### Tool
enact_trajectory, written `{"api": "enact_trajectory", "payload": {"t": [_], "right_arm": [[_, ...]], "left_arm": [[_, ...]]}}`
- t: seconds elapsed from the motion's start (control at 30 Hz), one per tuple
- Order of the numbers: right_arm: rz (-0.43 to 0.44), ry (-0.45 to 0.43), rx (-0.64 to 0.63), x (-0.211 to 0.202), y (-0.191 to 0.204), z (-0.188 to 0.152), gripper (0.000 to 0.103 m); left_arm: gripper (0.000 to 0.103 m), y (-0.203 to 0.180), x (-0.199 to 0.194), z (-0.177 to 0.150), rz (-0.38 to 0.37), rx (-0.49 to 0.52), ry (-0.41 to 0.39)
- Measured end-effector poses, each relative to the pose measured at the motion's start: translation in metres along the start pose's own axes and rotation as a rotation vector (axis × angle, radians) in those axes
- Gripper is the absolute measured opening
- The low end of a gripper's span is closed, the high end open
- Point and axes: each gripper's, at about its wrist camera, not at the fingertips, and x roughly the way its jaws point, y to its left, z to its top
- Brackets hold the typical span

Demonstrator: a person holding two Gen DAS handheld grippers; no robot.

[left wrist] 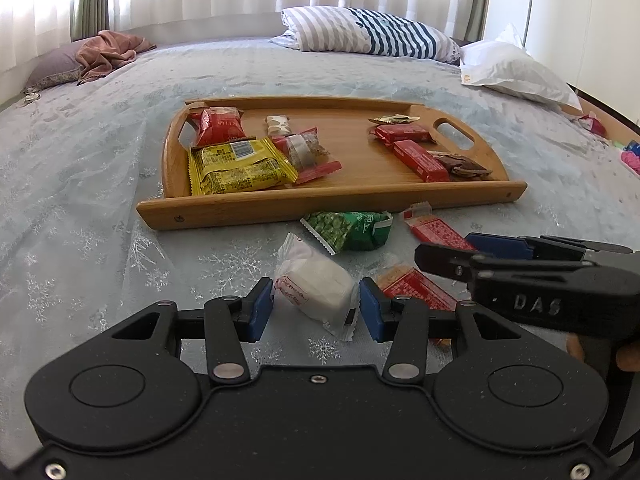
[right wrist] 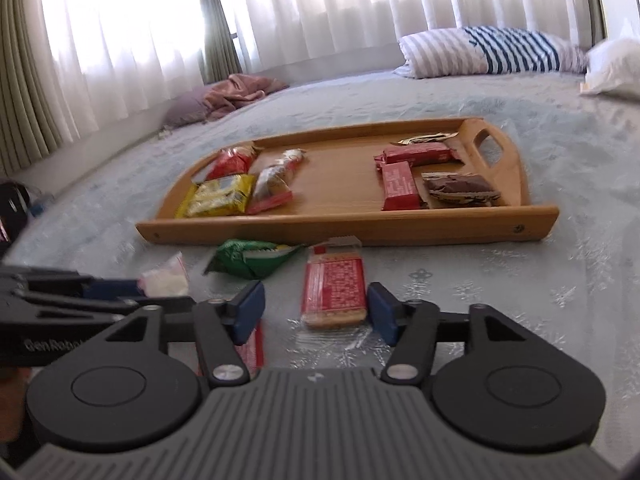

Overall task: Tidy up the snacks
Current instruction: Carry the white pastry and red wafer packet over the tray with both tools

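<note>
My left gripper point(left wrist: 316, 312) is shut on a white snack packet point(left wrist: 316, 288) that lies on the bed, with a blue pad against each side. My right gripper point(right wrist: 316, 310) is open. A red cracker packet point(right wrist: 334, 292) lies flat between its pads with a gap on the left side. A second red packet point(left wrist: 416, 288) rests on the bed between the two grippers. A green packet point(left wrist: 348, 230) sits just before the wooden tray point(left wrist: 320, 208). In the right wrist view the left gripper point(right wrist: 140, 292) comes in from the left beside the white packet point(right wrist: 166, 280).
The tray holds a yellow packet point(left wrist: 240, 166) and red-wrapped snacks on its left, and red bars point(left wrist: 420, 160) with a brown packet on its right. A striped pillow point(left wrist: 372, 30), a white bag point(left wrist: 516, 72) and a pink cloth point(left wrist: 108, 52) lie at the far side.
</note>
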Motion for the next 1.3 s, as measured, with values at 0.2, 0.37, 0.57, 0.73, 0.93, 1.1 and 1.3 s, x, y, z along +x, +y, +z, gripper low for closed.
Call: {"api": "enact_trajectory", "payload": {"t": [0.2, 0.37, 0.57, 0.73, 0.93, 1.1, 1.3], "right_arm": [[-0.081, 0.008, 0.011, 0.010, 0.006, 0.006, 0.071], [-0.136, -0.008, -0.034, 0.013, 0.015, 0.002, 0.037], [-0.137, -0.059, -0.046, 0.001, 0.017, 0.002, 0.037], [-0.138, -0.093, -0.059, -0.006, 0.019, 0.008, 0.037], [-0.140, -0.127, -0.064, -0.012, 0.019, 0.019, 0.038], [-0.144, -0.151, -0.061, -0.015, 0.016, 0.028, 0.038], [-0.144, -0.162, -0.050, -0.014, 0.010, 0.041, 0.038]], "left_arm": [[0.044, 0.002, 0.000, 0.000, 0.000, -0.007, 0.001], [0.044, 0.002, 0.000, 0.000, 0.000, -0.006, 0.001], [0.044, 0.000, -0.002, 0.002, 0.008, 0.003, -0.011], [0.044, 0.000, -0.006, 0.008, 0.001, 0.006, -0.029], [0.044, 0.000, -0.011, 0.023, -0.016, -0.009, -0.058], [0.044, 0.000, -0.013, 0.036, -0.004, -0.014, -0.091], [0.043, 0.001, -0.013, 0.052, 0.001, -0.033, -0.121]]}}
